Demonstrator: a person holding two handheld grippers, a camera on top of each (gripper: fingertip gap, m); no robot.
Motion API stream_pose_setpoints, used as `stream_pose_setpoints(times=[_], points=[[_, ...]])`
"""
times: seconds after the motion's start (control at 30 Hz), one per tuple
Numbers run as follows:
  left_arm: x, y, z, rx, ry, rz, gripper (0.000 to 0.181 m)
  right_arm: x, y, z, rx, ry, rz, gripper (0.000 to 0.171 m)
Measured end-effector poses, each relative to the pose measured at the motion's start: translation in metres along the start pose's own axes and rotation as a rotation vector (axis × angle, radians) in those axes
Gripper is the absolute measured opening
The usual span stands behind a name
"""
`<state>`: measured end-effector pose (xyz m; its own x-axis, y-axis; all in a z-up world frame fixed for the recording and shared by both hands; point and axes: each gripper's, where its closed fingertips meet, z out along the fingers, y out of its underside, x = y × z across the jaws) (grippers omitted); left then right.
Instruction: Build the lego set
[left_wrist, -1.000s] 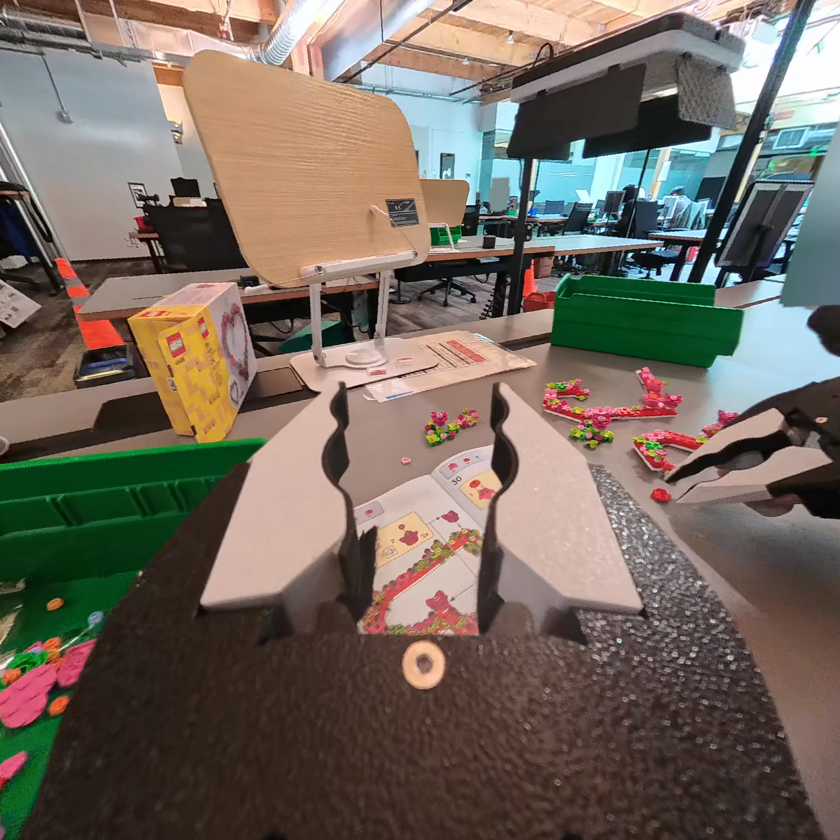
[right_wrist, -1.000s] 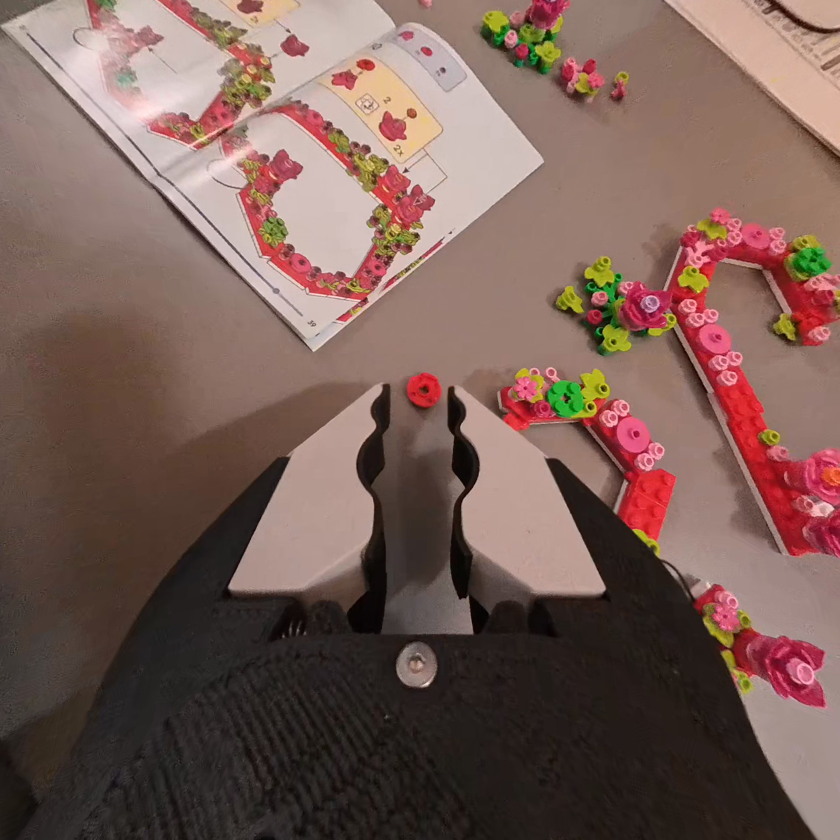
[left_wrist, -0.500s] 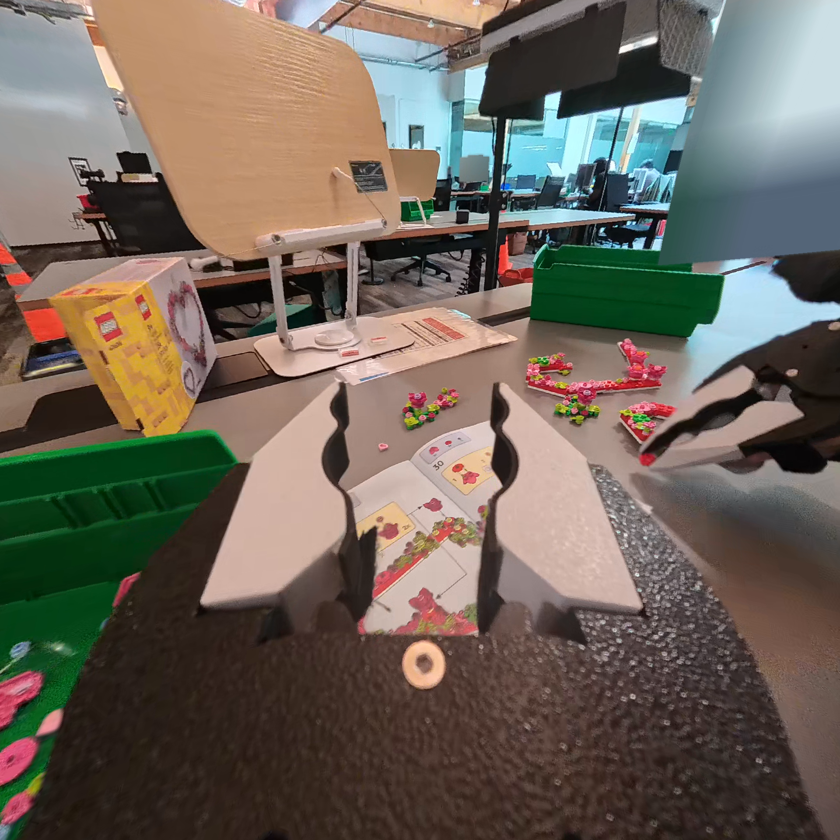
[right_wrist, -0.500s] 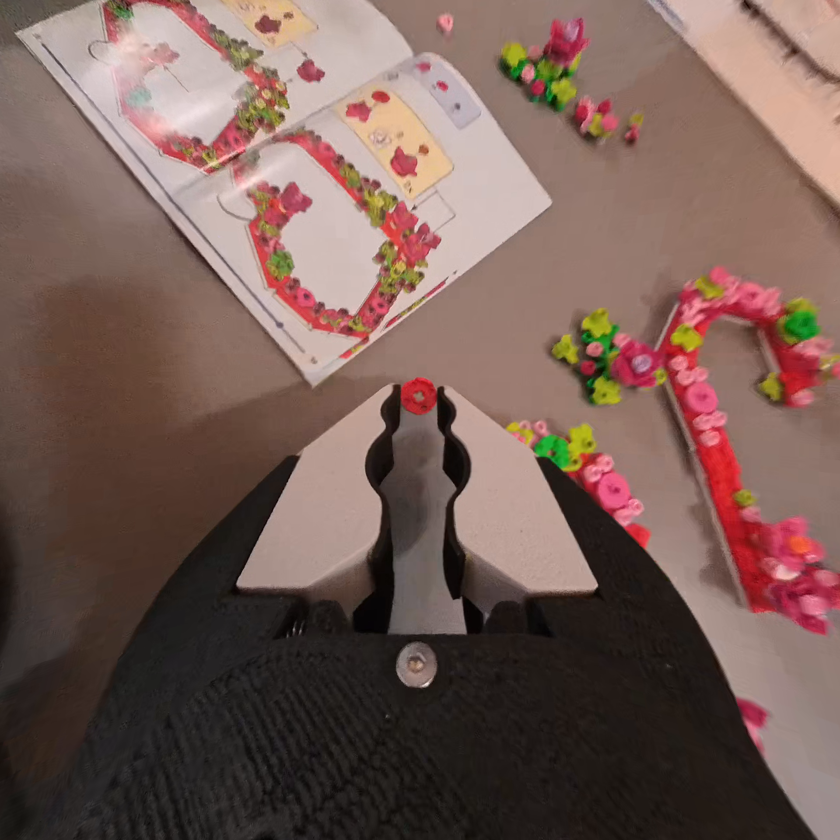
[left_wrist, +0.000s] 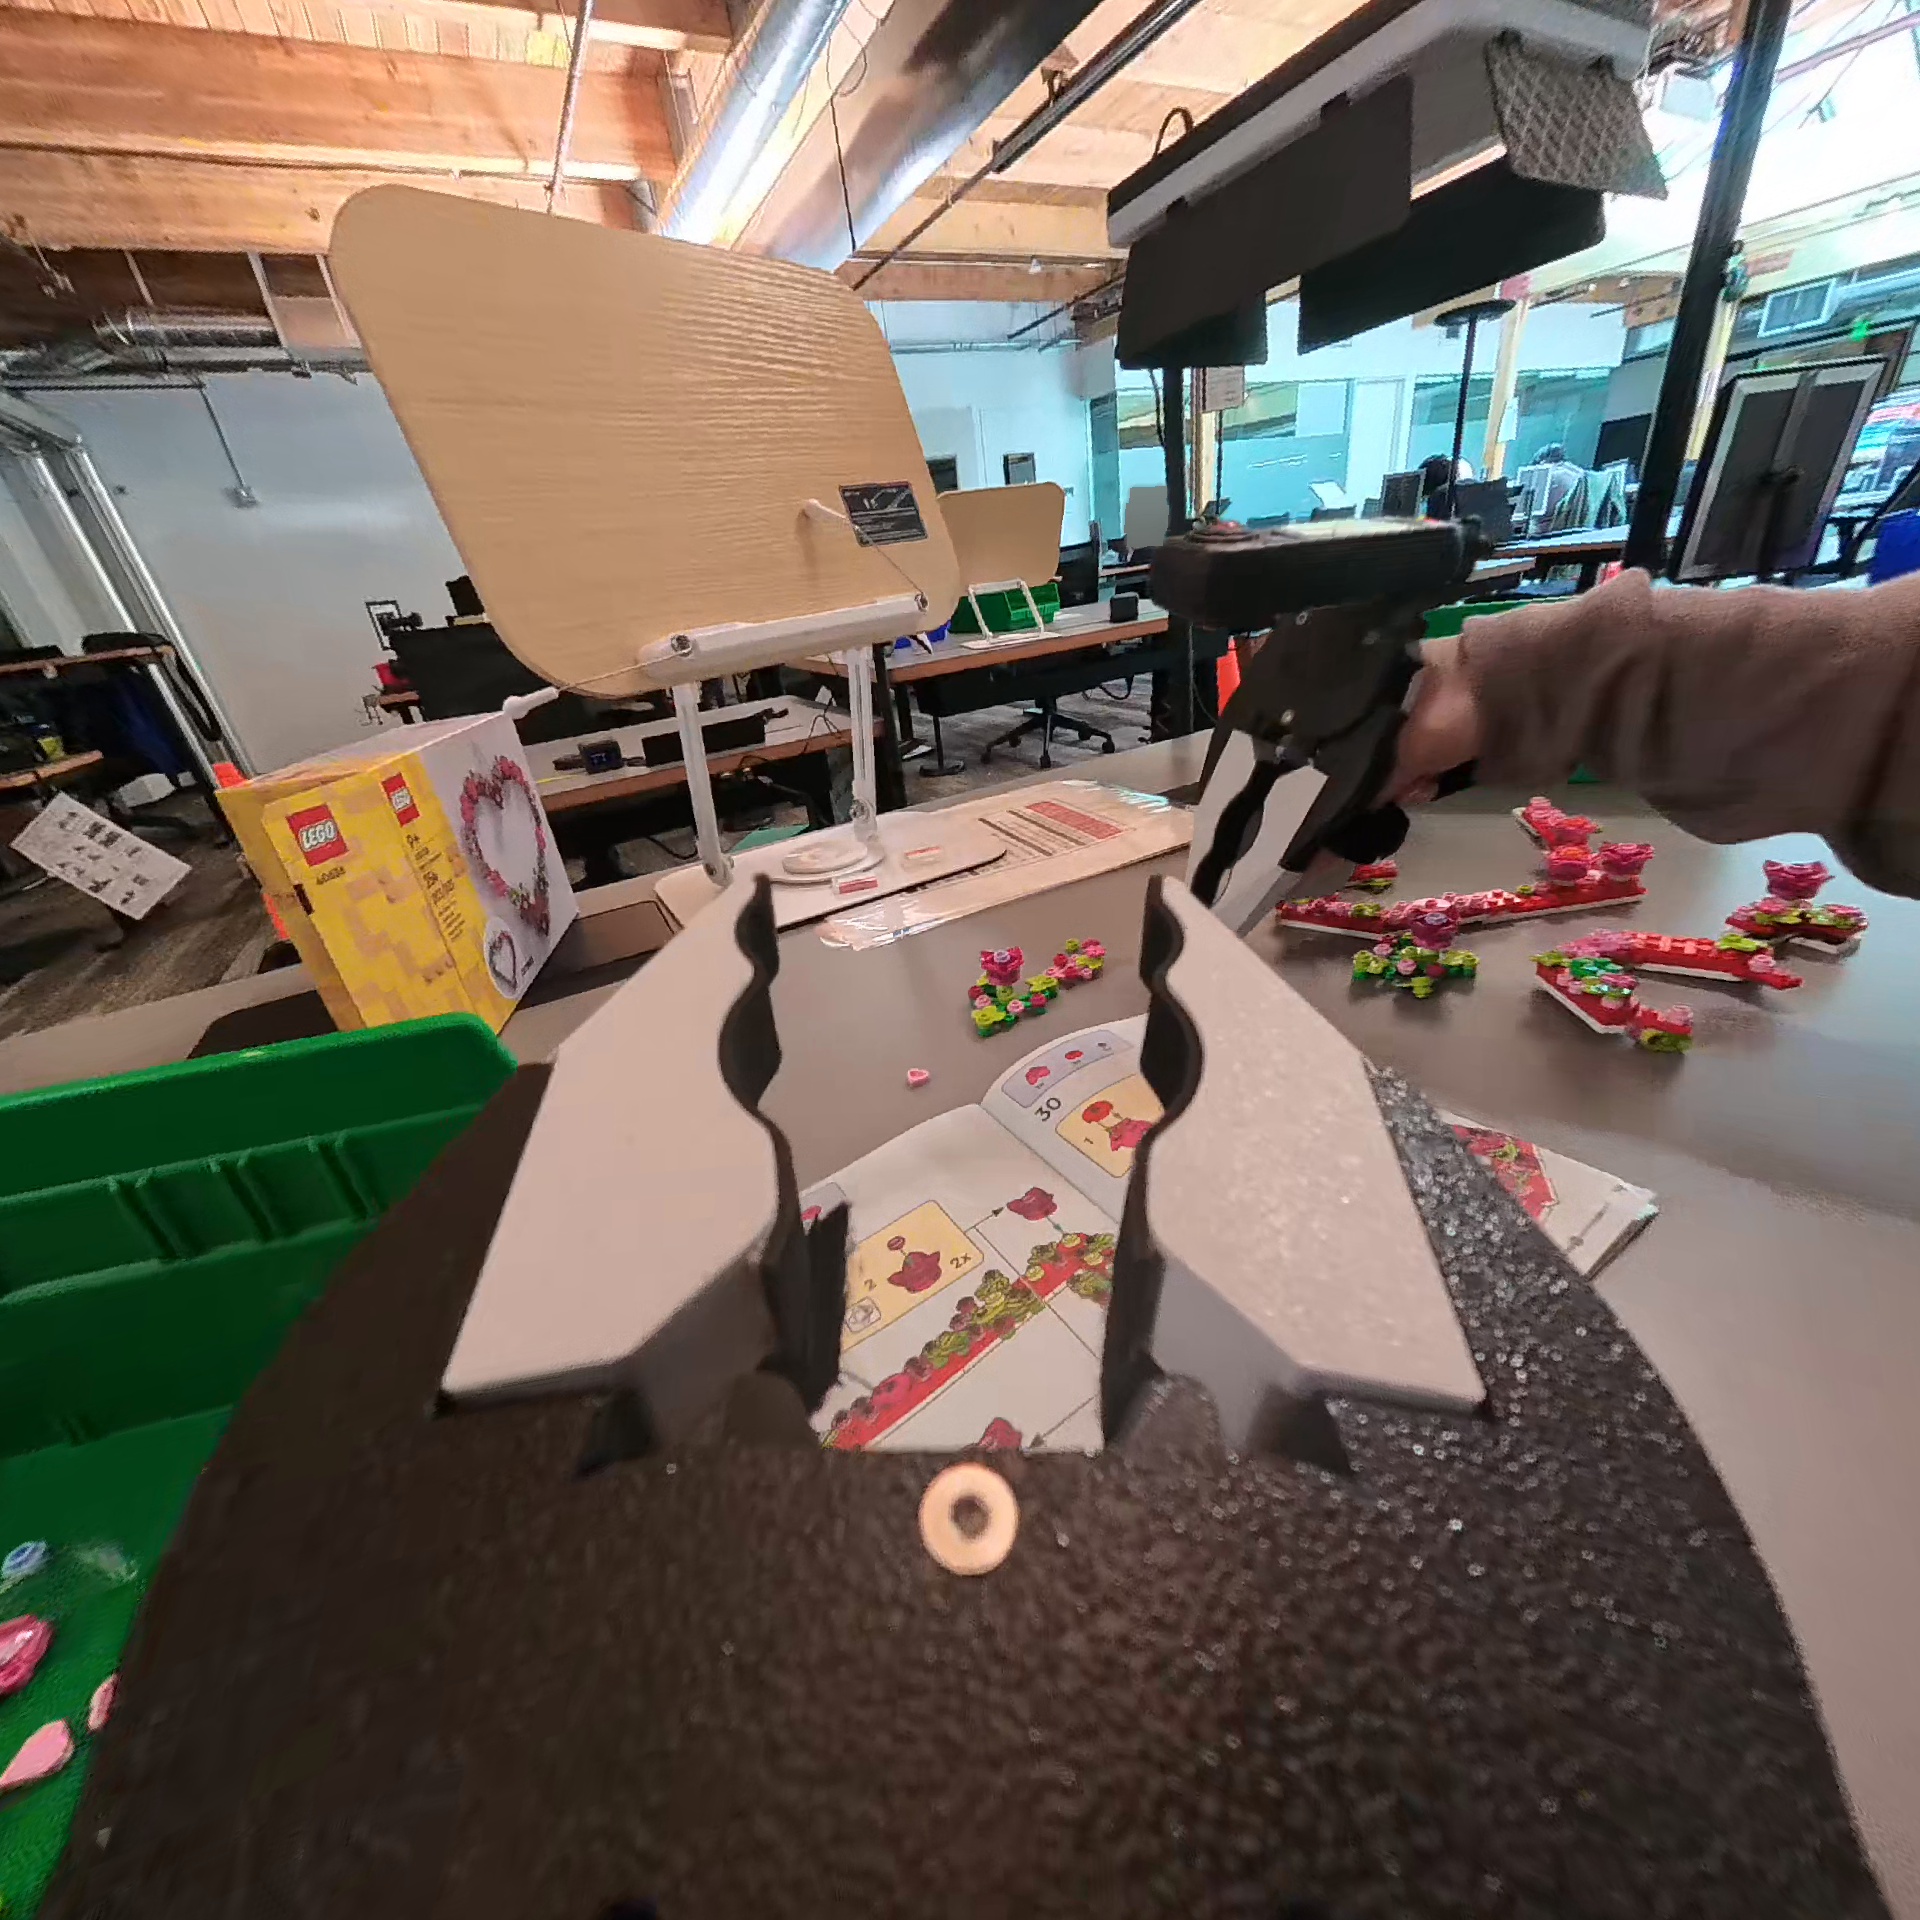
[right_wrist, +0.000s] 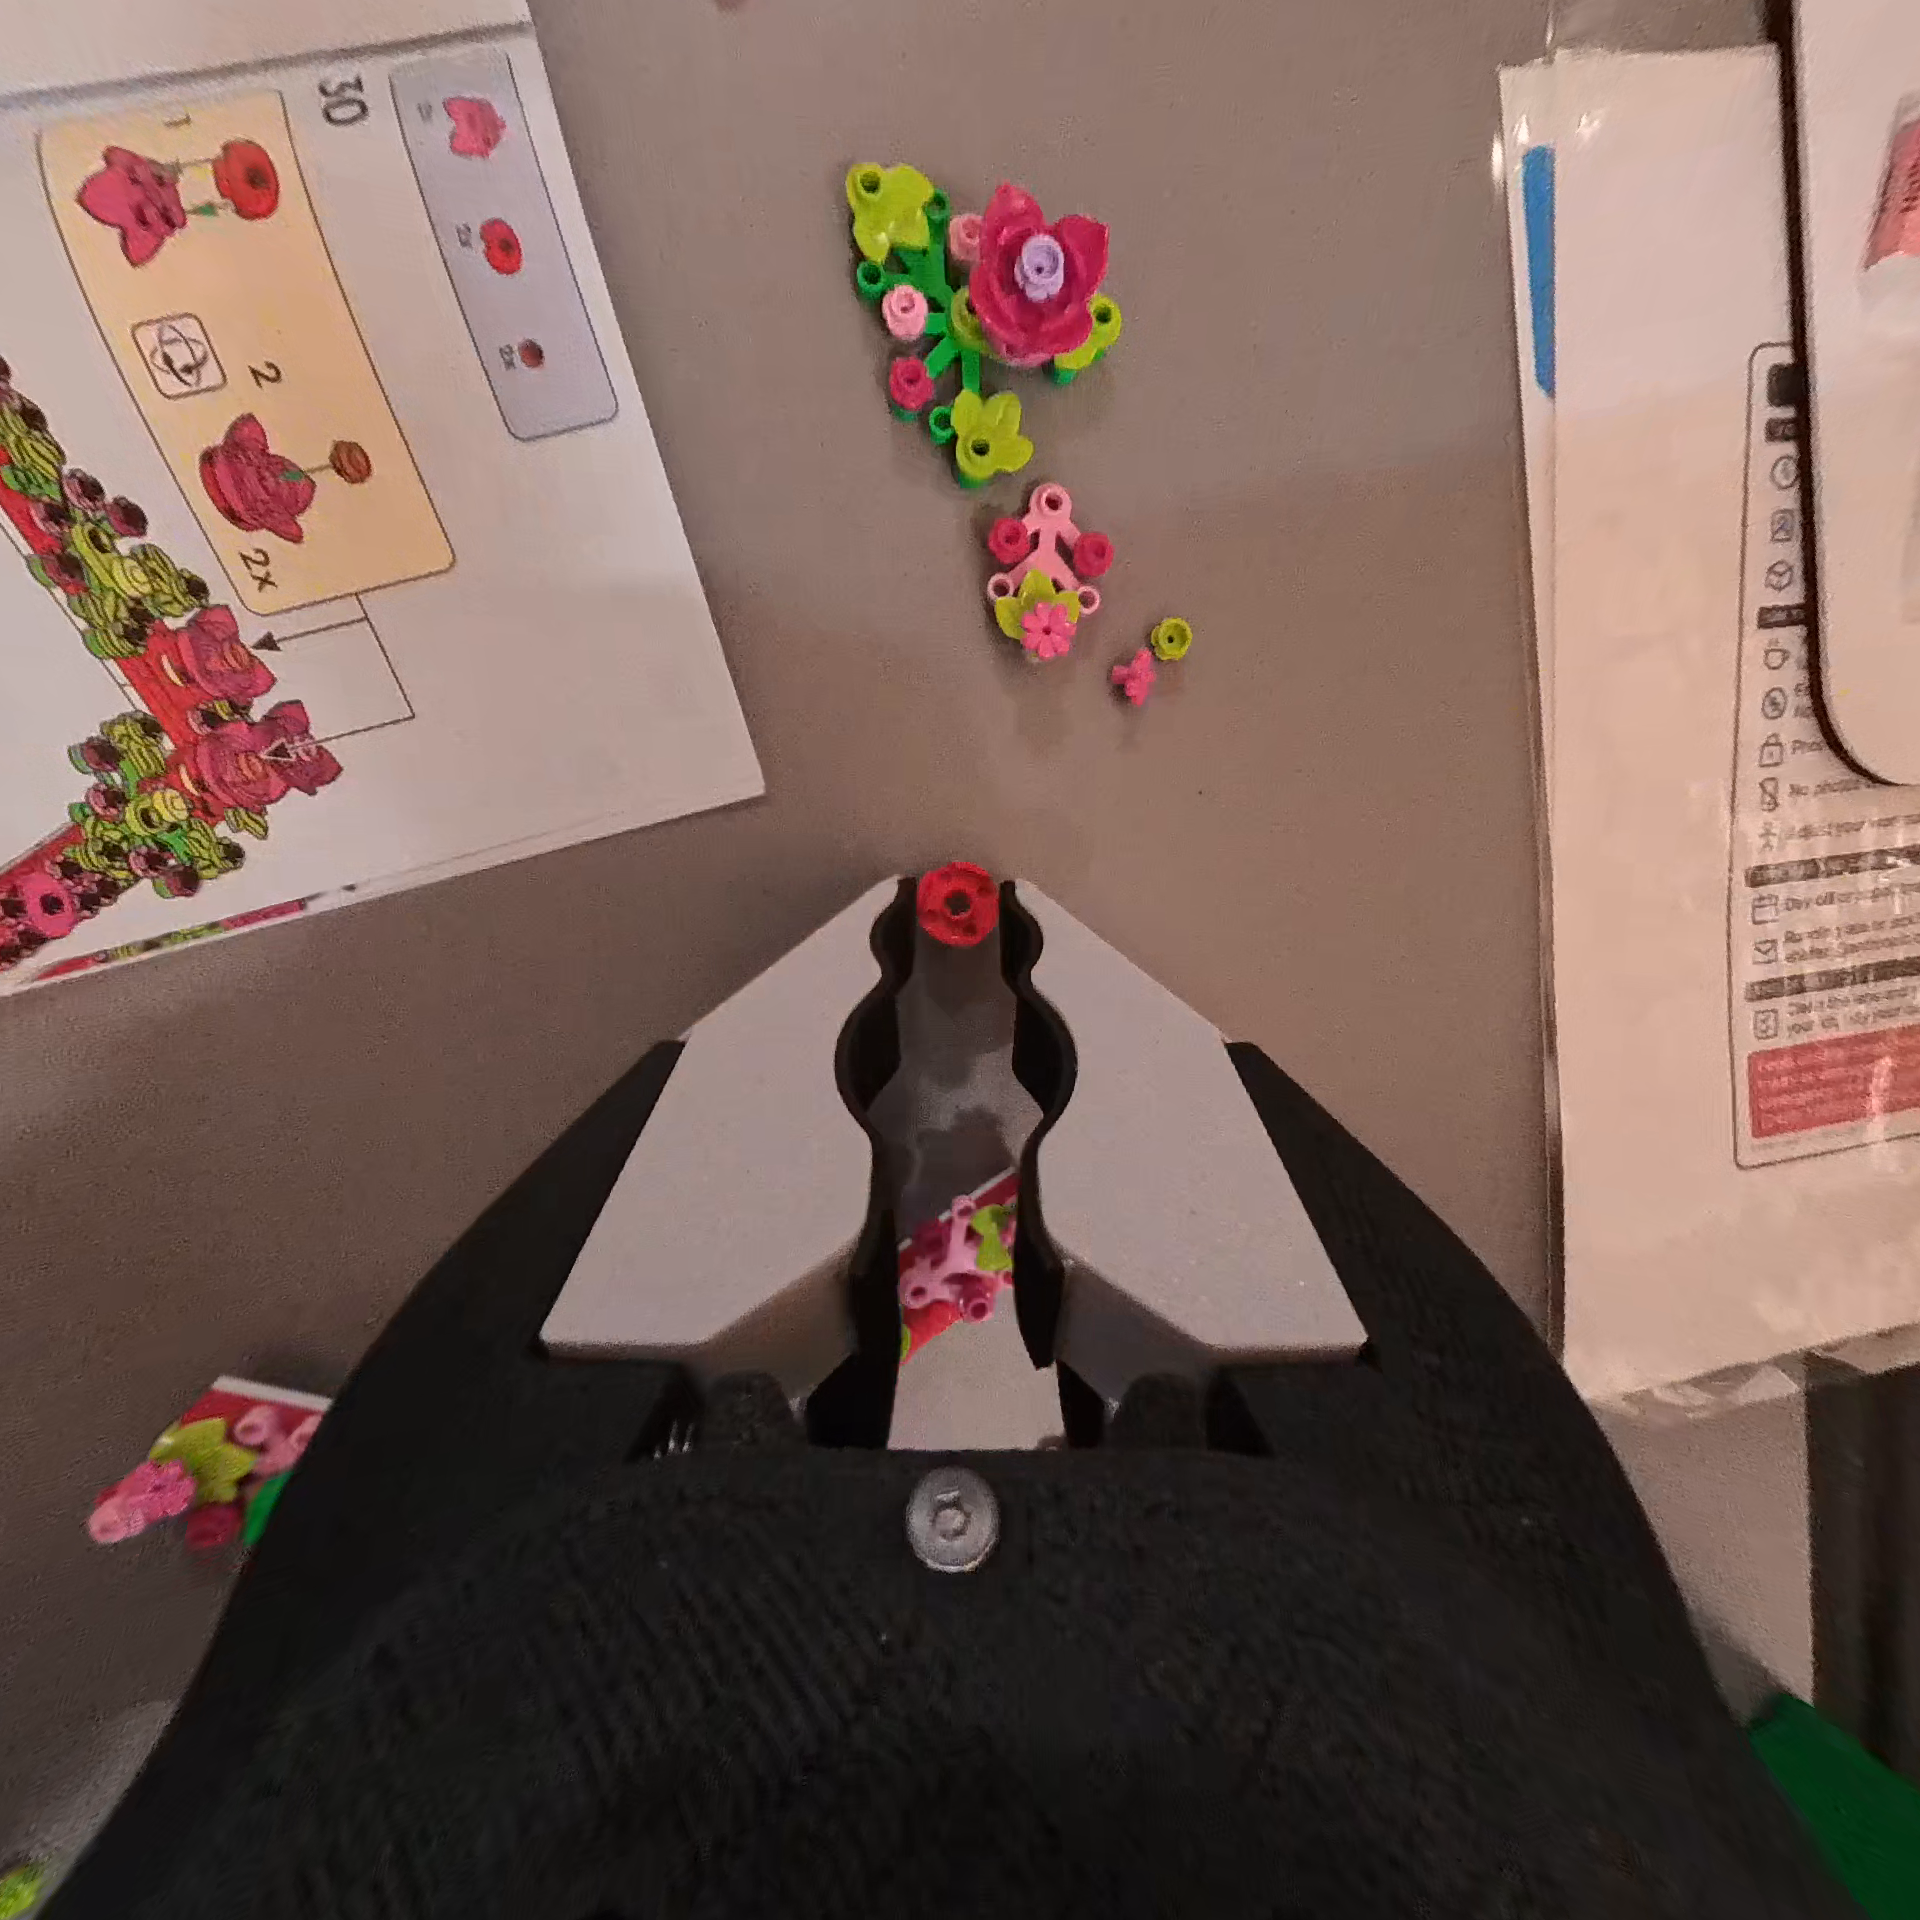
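Above the grey table, a small round red piece sits pinched at the very tips of the right gripper.

From the left: a green bin and a yellow set box stand beside the left gripper, whose fingers gape wide and hold nothing over the open instruction booklet. Past the booklet lies a loose flower cluster with smaller pink bits near it, then the right gripper, held above the table, and farthest right the red flowered frame sections.

right tool pinching red round stud — above table
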<state>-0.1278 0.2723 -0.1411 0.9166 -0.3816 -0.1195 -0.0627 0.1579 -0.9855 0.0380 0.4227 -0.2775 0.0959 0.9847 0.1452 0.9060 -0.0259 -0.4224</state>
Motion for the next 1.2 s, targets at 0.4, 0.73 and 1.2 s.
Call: stream_pose_setpoints(times=[0.4, 0.73, 1.2], points=[[0.002, 0.006, 0.001, -0.005, 0.009, -0.014, 0.069, 0.013, -0.016, -0.034, 0.154, 0.086, 0.107, 0.037], [-0.011, 0.008, 0.000, 0.020, -0.066, -0.039, 0.073, -0.023, 0.042, -0.236, 0.875, 1.194, 0.378, 0.034], [-0.013, -0.005, -0.005, 0.124, -0.130, 0.001, 0.068, -0.055, 0.076, -0.255, 0.788, 1.554, 0.140, 0.028]])
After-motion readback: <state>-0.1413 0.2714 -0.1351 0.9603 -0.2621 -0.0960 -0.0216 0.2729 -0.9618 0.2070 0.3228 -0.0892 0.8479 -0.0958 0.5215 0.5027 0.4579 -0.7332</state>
